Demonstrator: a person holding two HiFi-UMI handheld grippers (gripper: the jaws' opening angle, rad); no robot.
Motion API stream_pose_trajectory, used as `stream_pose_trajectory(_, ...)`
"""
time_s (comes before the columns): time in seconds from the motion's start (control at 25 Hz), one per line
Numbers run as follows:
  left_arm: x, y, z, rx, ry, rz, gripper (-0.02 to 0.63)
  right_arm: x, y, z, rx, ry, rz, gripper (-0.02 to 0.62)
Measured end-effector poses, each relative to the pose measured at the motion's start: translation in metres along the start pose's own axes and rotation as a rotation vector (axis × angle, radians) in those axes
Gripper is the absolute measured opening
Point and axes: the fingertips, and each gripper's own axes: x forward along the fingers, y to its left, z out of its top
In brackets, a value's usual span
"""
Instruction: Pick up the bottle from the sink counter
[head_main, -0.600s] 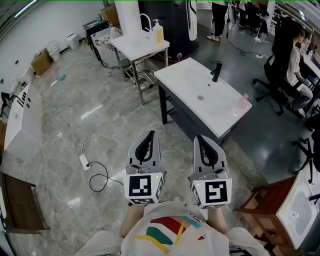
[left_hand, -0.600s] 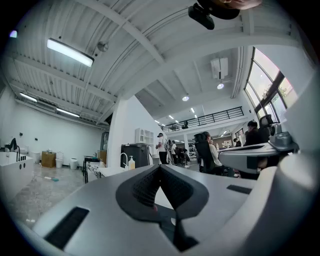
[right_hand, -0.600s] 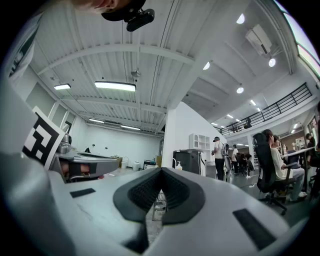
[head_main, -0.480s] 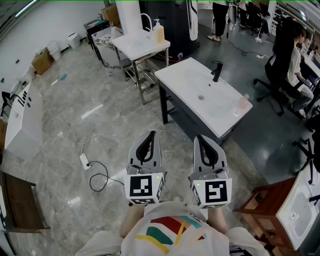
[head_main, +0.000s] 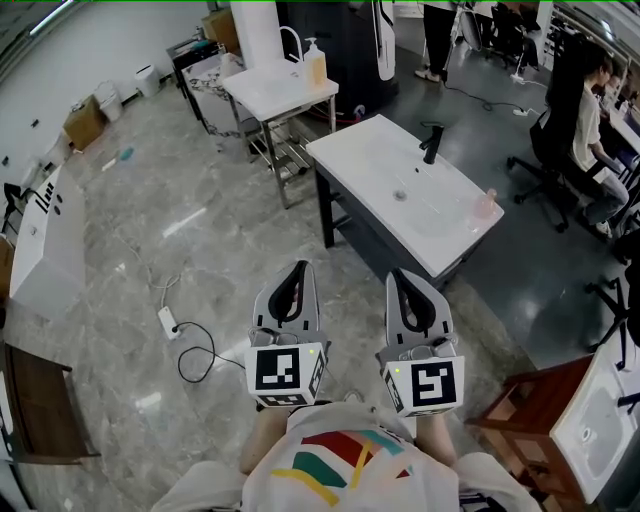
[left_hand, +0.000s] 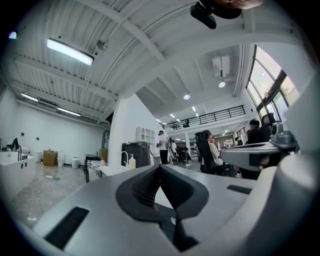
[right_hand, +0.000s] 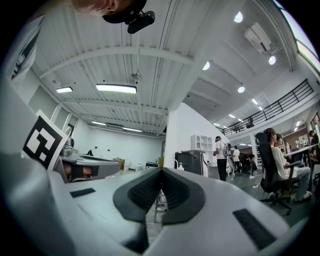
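Facing a perhaps pink bottle (head_main: 484, 206), left gripper (head_main: 302, 268) and right gripper (head_main: 399, 275) sit closed, empty.

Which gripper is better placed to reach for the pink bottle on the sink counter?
Probably right: the pink bottle stands at the right end of the sink counter, nearer the right gripper than the left gripper.

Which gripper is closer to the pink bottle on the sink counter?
Right. The right gripper is short of the sink counter, the pink bottle ahead and to its right; the left gripper sits further left, farther from it.
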Motion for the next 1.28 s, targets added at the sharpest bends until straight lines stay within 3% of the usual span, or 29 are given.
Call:
stream_pose_trajectory(0.48,0.003,0.0,-0.009,-0.027,0.013,0.033,0.018,-0.002,-0.004,-0.012,-0.009,0.031,0.053,0.011)
stream_pose_trajectory(0.96,0.052,-0.004,0.001,-0.024,-0.054,-0.014,0.018,0.012,-0.044,-0.01,-0.019,-0.011,-0.011,0.011)
stream_pose_trajectory(1.28,0.1,0.008,-0.004,-0.031,-0.062,-0.052,0.018,0.055,-0.057,-0.018,-0.035,-0.008,-0.034,0.012)
